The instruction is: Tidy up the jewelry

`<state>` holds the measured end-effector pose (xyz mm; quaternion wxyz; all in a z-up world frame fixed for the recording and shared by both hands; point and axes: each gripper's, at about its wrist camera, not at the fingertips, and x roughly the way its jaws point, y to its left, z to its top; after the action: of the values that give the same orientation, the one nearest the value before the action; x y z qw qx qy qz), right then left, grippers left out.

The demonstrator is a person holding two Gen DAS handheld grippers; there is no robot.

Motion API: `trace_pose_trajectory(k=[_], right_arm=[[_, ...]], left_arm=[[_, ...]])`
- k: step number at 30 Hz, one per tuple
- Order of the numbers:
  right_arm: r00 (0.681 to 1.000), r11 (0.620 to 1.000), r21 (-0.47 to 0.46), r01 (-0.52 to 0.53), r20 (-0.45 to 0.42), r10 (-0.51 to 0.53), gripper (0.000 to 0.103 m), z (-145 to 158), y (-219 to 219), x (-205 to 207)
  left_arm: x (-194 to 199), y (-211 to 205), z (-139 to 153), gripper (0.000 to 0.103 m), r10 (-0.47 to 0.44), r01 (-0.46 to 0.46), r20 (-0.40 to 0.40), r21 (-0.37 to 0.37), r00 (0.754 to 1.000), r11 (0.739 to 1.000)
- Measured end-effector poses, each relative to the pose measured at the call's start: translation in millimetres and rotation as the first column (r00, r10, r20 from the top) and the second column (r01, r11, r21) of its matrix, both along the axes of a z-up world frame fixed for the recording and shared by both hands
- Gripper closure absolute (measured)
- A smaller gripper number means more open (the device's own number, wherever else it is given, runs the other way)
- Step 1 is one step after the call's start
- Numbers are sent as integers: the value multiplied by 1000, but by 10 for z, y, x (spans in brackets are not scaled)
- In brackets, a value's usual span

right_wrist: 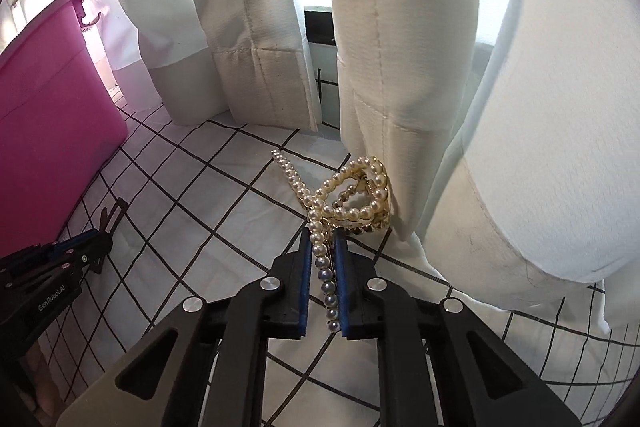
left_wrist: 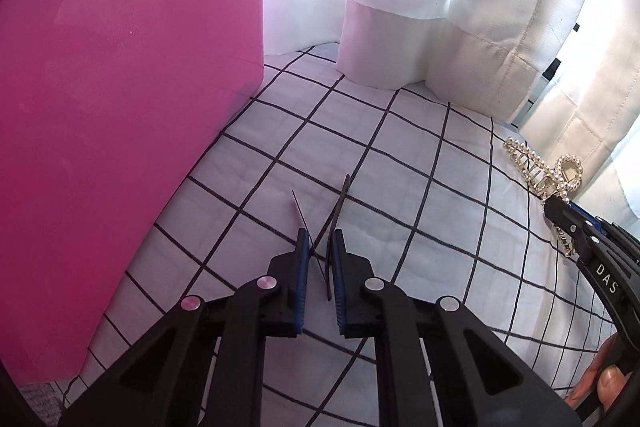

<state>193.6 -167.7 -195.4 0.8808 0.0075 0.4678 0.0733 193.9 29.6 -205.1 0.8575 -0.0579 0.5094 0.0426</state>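
My left gripper (left_wrist: 319, 239) is shut on a thin black hair clip (left_wrist: 339, 211) whose two prongs stick out ahead of the fingers, just above the checked cloth. My right gripper (right_wrist: 322, 239) is shut on a pearl hair claw (right_wrist: 352, 195), holding it by one beaded arm above the cloth. The pearl claw also shows at the right edge of the left wrist view (left_wrist: 540, 171), with the right gripper (left_wrist: 560, 211) below it. The left gripper with the black clip shows at the left of the right wrist view (right_wrist: 96, 247).
A pink plastic bin (left_wrist: 120, 107) stands close on the left, also visible in the right wrist view (right_wrist: 48, 131). White curtains (right_wrist: 400, 47) hang at the back and right, touching the white black-grid cloth (left_wrist: 400, 167).
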Motion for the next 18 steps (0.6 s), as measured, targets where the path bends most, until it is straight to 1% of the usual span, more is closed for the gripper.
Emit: trace_pose_trajectory(k=[3,4,6,9,11,13,15,16,18], right_arm=[[1000,998,61,19,14,-20,96,56,-26,-145],[1000,996,85,22,14,-23,96,88,-129,-136],[999,990,134,35,15,-38,96,123,-177,-233],[998,983,174,60,15,-64,96,205,-289,-354],[997,980,187,73,21,-78,97,263,-323,-433],[996,978,195,77,35,-85,100,329,-331,-518],[995,979,191,73,48,-83,100,398,-325,-601],[995,981,183,71,51,-81,100,446,-347,-656],[996,987,144,74,32,-79,100,449,-333,-700]], left_arm=[[-113,28,7,91,-8,8,3,-7,1000,1000],[-122,26,4,91,-10,10,1,-10,1000,1000],[-183,45,13,91,-16,16,3,-13,1000,1000],[-254,71,39,91,-35,35,11,-9,999,999],[-295,68,83,91,-49,49,21,-10,999,999],[-304,52,121,91,-63,63,31,-18,998,998],[-337,45,169,91,-75,76,44,-22,996,997],[-373,26,199,91,-80,82,49,-22,996,996],[-396,14,207,91,-92,93,50,-16,995,996]])
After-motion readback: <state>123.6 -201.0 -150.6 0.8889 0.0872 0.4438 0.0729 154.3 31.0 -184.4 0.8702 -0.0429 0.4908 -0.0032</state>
